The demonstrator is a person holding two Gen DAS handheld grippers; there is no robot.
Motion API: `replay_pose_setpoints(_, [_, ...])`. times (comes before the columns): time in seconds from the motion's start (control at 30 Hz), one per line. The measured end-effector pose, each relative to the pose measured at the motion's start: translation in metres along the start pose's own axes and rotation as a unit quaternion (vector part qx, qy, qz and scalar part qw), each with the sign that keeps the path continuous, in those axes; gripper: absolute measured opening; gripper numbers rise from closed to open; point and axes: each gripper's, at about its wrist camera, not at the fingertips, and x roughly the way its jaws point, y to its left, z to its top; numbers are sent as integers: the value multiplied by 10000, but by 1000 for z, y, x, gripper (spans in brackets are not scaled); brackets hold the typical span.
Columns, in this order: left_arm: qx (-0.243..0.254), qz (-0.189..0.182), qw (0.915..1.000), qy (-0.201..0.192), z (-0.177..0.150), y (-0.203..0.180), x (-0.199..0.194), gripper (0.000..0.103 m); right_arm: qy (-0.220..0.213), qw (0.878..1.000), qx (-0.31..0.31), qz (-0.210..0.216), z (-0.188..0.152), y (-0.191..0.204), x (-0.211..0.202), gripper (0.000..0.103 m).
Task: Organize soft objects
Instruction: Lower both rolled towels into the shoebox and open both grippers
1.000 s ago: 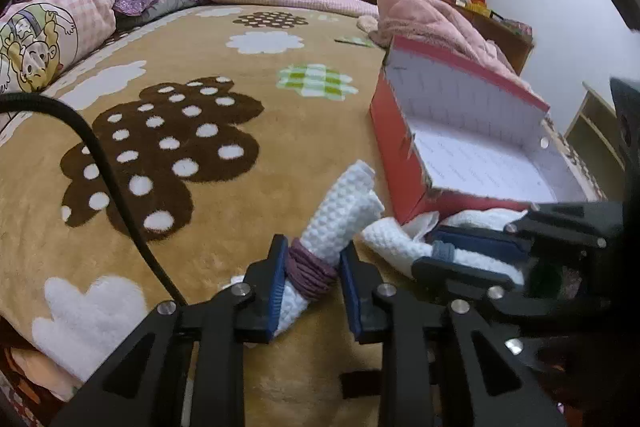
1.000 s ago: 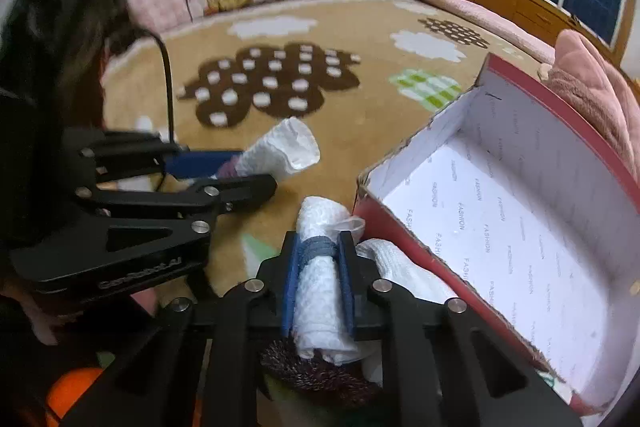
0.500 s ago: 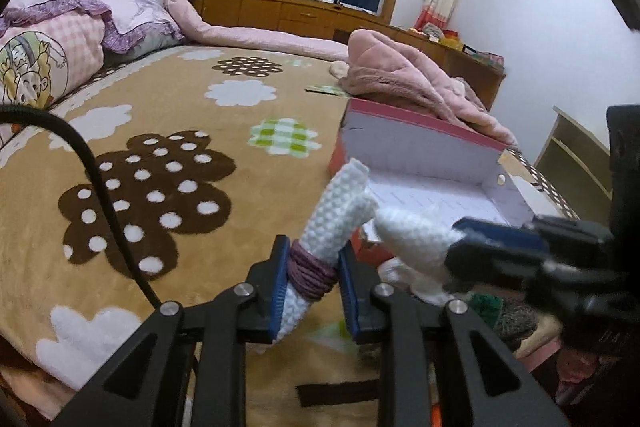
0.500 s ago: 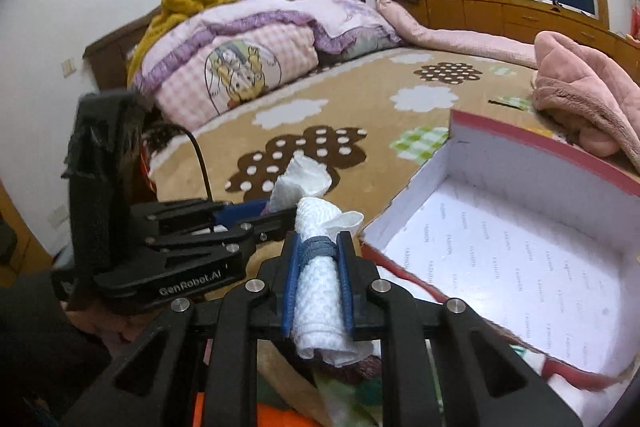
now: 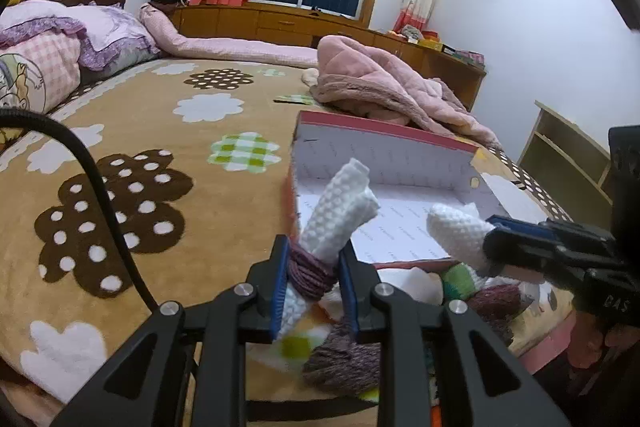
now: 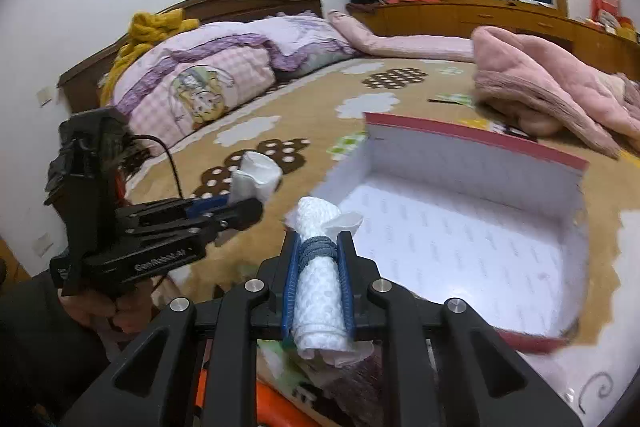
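My left gripper (image 5: 313, 267) is shut on a rolled white towel (image 5: 340, 211) tied with a maroon yarn band, held up above the bed in front of the red box. The same gripper (image 6: 224, 209) and its towel (image 6: 256, 175) show at the left of the right wrist view. My right gripper (image 6: 318, 263) is shut on a second rolled white towel (image 6: 320, 291) tied with a blue band, near the box's front left corner. This towel (image 5: 456, 231) and gripper (image 5: 508, 247) also appear at the right of the left wrist view. The red box (image 6: 460, 239) lies open with a white printed lining.
The box sits on a tan bedspread (image 5: 152, 131) with flower patches. A pink fleece garment (image 5: 380, 87) is heaped behind the box. Folded quilts and pillows (image 6: 208, 75) lie at the headboard. Loose yarn bundles and cloths (image 5: 348, 359) lie below the grippers. A black cable (image 5: 92, 179) hangs at left.
Both grippers have lifted their rolled towels off the bed and carried them up toward the open box. The right gripper has rolled somewhat, and the box now lies straight ahead of it.
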Motion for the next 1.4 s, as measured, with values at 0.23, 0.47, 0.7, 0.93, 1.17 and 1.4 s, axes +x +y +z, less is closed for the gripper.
replay_pose_setpoints(0.23, [-83, 10, 9999, -86, 5, -10, -2, 24, -202, 9992, 71, -343, -3, -14, -27, 19])
replay_pose_setpoints(0.47, [-35, -197, 9997, -144, 3, -22, -15, 24, -262, 9974, 172, -653, -4, -24, -52, 20])
replay_pose_setpoints(0.7, [436, -398, 9980, -216, 10, -43, -5, 24, -242, 9945, 516, -877, -9, -53, -53, 20])
replay_pose_setpoints(0.93, [815, -554, 9949, -199, 30, -54, 29, 25, -99, 9891, 763, -1252, -8, -91, -32, 21])
replay_pose_setpoints(1.17, [773, -383, 9953, 443, 22, -47, 85, 25, 251, 9845, 765, -1557, -10, -117, 3, 21])
replay_pose_setpoints(1.4, [910, -130, 9932, 711, 9, -43, 112, 25, 649, 9826, 374, -1701, -17, -110, 41, 21])
